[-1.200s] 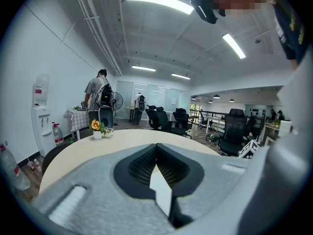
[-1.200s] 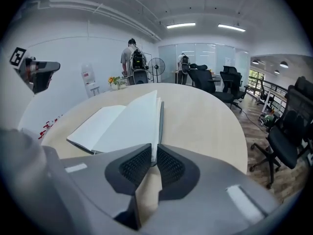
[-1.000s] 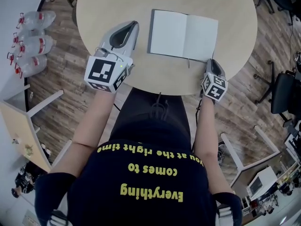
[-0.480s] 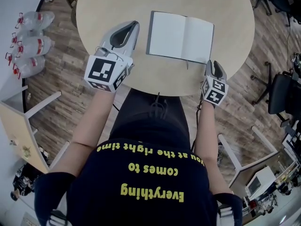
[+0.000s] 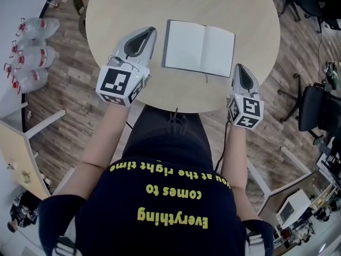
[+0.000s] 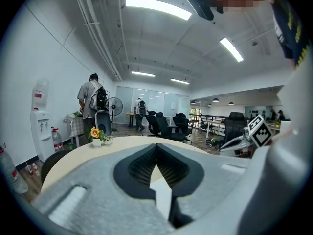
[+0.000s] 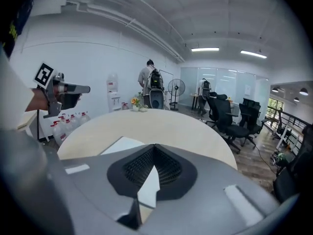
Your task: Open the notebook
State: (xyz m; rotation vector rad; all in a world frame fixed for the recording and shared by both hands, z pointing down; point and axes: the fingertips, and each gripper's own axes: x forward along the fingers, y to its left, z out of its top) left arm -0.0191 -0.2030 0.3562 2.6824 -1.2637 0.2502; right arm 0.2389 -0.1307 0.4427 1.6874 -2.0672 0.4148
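Grippers at near table (image 5: 133, 4) edge. Left gripper (image 5: 149, 32): jaws together, empty, just beside notebook (image 5: 200, 47). Right gripper (image 5: 239, 68): jaws just closing, now together, nothing between, off notebook's near right corner. Notebook lies flat open, blank pages up. Task looks done; next likely just pull back.

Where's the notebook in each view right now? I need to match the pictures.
Head view: the notebook lies open, upper centre, on the round table.
Left gripper view: the notebook is not in it; only the table's edge shows, at left.
Right gripper view: one pale page of the notebook shows low, left of centre.
Shared landmark: the round table, in all three views.
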